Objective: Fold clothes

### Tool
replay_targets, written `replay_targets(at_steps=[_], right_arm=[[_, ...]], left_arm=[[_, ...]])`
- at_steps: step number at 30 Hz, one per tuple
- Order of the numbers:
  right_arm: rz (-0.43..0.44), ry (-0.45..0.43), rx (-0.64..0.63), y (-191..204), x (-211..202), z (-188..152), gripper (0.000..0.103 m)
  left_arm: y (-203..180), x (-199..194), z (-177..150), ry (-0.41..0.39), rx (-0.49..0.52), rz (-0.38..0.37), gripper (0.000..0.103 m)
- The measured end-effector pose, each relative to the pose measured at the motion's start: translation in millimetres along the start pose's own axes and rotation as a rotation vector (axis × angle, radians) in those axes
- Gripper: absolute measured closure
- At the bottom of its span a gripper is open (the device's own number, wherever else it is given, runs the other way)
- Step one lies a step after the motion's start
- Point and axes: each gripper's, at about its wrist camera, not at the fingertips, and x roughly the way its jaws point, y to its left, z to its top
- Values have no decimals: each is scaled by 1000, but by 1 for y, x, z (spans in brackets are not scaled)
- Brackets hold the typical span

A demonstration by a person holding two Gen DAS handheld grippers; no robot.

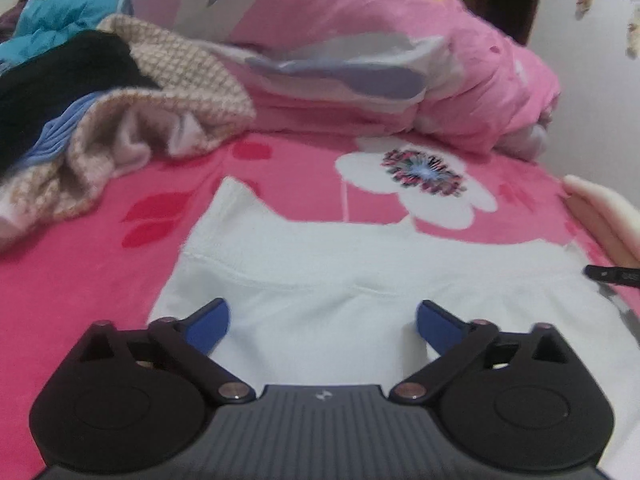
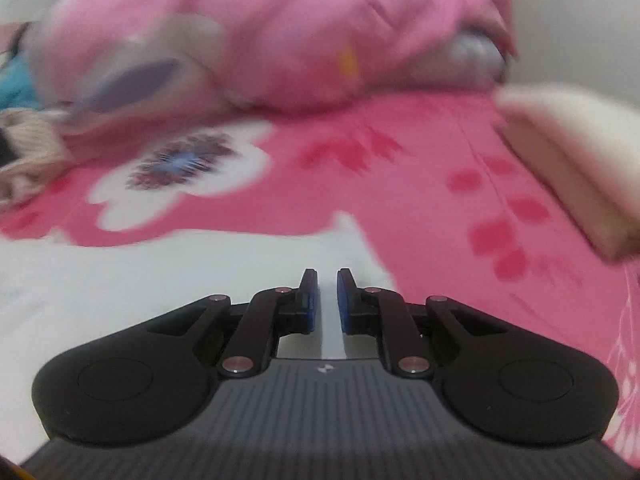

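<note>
Over the white garment [image 1: 320, 280], the left gripper [image 1: 322, 320] has fingers spread wide; the right gripper [image 2: 325, 296] nearly pressed together, pinching nothing.

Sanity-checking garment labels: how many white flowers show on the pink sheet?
1: a white flower with a dark centre, printed on the pink sheet just beyond the white garment. Others may be hidden underneath.

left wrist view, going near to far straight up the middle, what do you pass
left claw → white garment → pink sheet with a white flower → rolled pink quilt
</note>
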Motion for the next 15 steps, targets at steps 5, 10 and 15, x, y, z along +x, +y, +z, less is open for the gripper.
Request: replay_targets(at_steps=[5,10,15], right_arm=[[48,13,17,5,7,12,90],[22,67,50,-1,33,22,91],[-115,25,153,-16,17,31,82]], left_arm=[[3,14,-1,13,3,23,0],[7,11,-3,2,-10,6,0],[11,10,-5,-15,-29,-13,0]])
